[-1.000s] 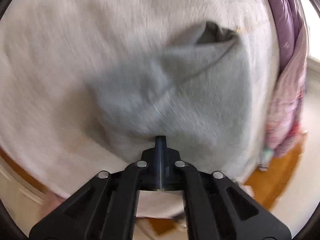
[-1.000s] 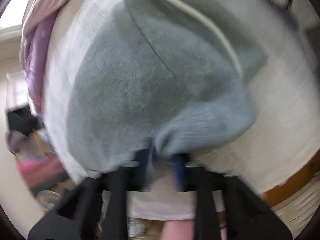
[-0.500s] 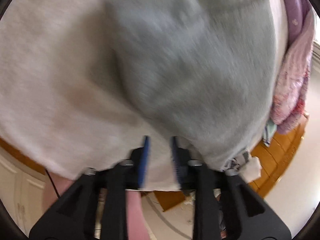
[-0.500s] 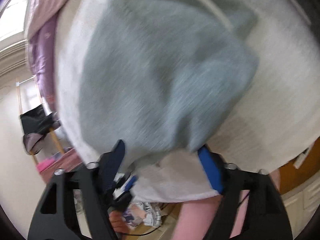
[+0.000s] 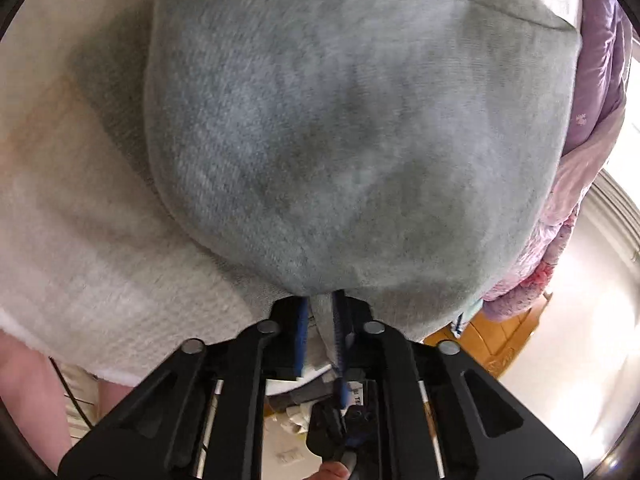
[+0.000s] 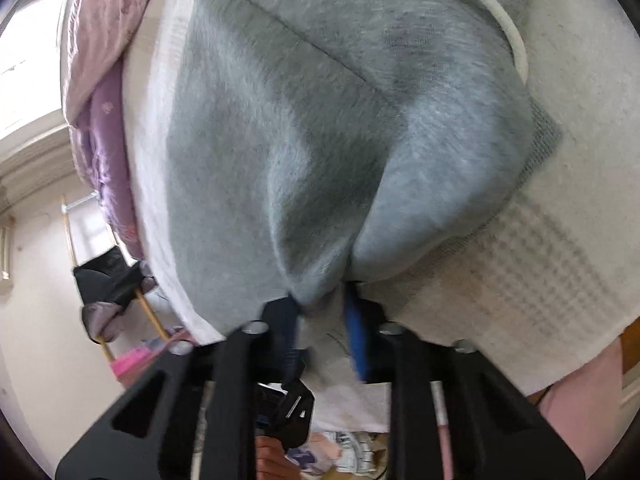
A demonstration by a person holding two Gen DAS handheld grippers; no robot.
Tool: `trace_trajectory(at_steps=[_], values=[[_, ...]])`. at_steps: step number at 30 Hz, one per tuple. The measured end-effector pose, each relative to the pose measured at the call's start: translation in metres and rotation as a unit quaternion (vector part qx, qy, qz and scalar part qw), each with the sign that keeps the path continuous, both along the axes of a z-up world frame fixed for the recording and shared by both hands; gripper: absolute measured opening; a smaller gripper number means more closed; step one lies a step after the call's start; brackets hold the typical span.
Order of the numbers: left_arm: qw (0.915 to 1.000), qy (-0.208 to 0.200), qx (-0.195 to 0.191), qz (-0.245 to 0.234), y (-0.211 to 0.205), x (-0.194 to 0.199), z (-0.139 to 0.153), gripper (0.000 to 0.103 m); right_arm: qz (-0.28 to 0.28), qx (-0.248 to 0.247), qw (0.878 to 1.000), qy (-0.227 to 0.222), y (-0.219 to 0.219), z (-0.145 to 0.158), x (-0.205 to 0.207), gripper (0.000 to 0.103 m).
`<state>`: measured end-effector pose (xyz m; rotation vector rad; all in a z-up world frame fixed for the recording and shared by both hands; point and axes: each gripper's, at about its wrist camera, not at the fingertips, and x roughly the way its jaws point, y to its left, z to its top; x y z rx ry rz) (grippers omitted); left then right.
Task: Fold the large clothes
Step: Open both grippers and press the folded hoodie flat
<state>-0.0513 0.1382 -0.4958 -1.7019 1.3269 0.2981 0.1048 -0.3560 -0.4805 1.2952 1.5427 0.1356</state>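
The gray sweatshirt [image 5: 352,128] lies on the white blanket [image 5: 92,272], stretching away in front of both tongs. The left tongs [image 5: 320,320] and right tongs [image 6: 320,312] each seem to pinch its near edge.

Both tools [image 5: 320,320] [image 6: 322,308] newly closed on garment [image 5: 352,128]

A white textured blanket [image 5: 100,280] carries the grey garment [image 5: 352,140], purple-pink bedding [image 5: 600,80] beside it.
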Motion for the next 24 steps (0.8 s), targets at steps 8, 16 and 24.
trace_trajectory(at_steps=[8, 16, 24], values=[[0.9991, 0.023, 0.019, -0.029, -0.004, -0.005, 0.036, 0.005, 0.09, -0.076, 0.992, -0.036, 0.004, 0.029, 0.005, 0.007], [0.9896, 0.059, 0.083, -0.102, -0.016, -0.011, 0.056, 0.005, 0.149, -0.121, 0.981, -0.008, 0.016, 0.026, 0.005, 0.006], [0.9592, 0.032, 0.13, -0.249, -0.021, 0.033, 0.083, 0.025, 0.197, -0.101, 0.975, 0.005, 0.012, 0.023, 0.026, 0.061]])
